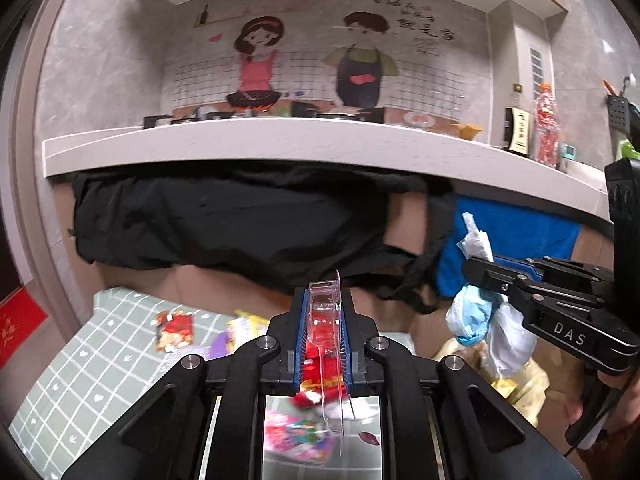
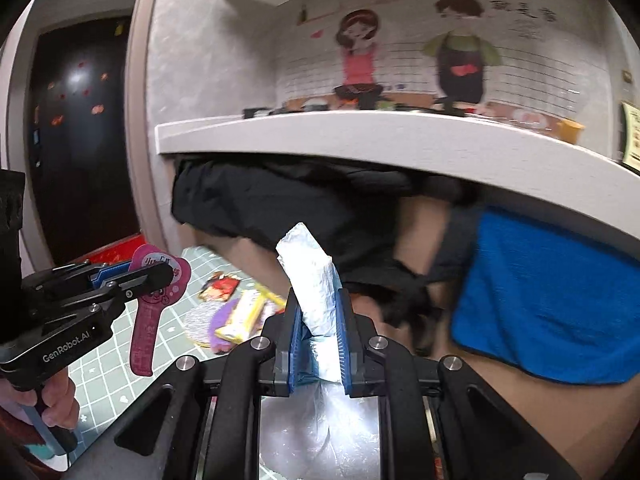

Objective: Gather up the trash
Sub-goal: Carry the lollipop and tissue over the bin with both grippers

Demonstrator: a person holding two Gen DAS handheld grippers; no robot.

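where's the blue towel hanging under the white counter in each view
Left wrist view: the blue towel hangs right of centre, under the white counter, partly behind the right gripper and its crumpled white tissue.
Right wrist view: it fills the lower right, below the counter.
Shared landmark: the black cloth hanging to its left.
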